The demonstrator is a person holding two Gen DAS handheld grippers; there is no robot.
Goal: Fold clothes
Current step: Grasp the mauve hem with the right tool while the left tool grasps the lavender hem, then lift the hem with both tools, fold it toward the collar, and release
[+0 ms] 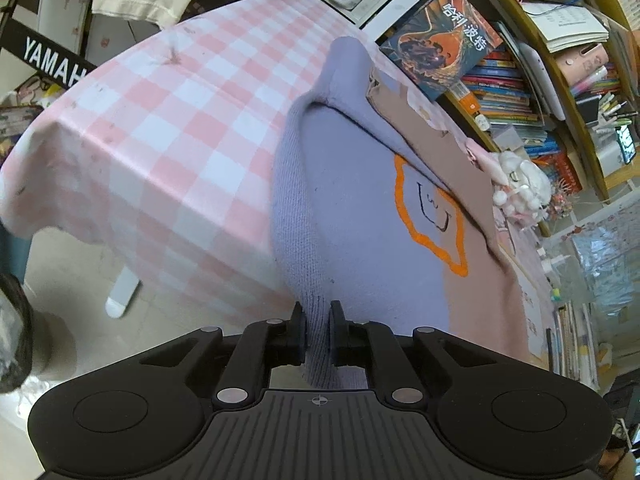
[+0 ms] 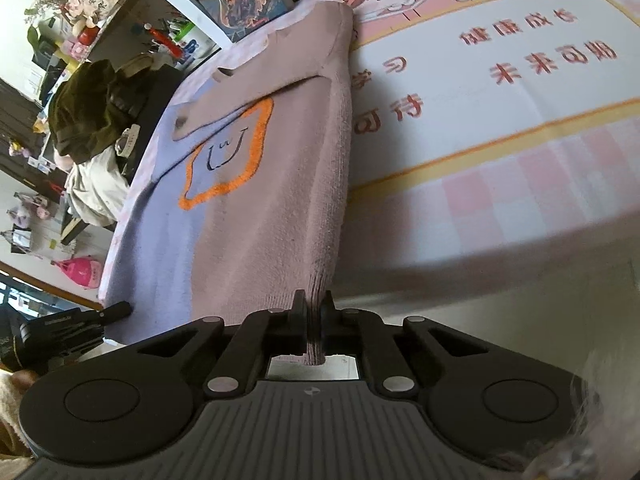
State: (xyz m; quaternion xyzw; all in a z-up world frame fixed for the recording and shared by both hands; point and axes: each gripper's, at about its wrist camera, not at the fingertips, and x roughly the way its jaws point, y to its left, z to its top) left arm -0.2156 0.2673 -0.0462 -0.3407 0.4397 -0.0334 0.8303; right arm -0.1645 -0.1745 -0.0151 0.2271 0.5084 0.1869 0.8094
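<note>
While both grippers pinch its near hem, the sweater (image 1: 352,216) lies spread on the table (image 1: 168,120), its far end reaching toward the books (image 1: 444,40) and the plush toy (image 1: 520,184). The left gripper (image 1: 318,332) is closed on the lilac ribbed corner, knit bunched between its pads; the right gripper (image 2: 314,320) is clamped the same way on the mauve ribbed corner. Seen from the right wrist, the left gripper (image 2: 72,328) sits at the other end of the same hem.

The garment is a 2-colour knit, lilac and mauve, with an orange outline (image 1: 432,216) and a small drawn face on the chest. It looks soft, fairly thick and limp, so it should drape and sag between the 2 holds rather than keep any shape, and the loose knit will probably stretch if pulled hard. Ribbed hem corners seem a sound place to hold: doubled, firm, unlikely to slip out.

Both sleeves appear already turned in across the front, their edges lying over the chest. The near table edge runs just under the grippers, with floor below. Open checked cloth lies to the left of the sweater, printed cloth (image 2: 500,60) to its right. Beyond the collar, room is tight: books and toy stand close, so a forward fold should land short of them.
</note>
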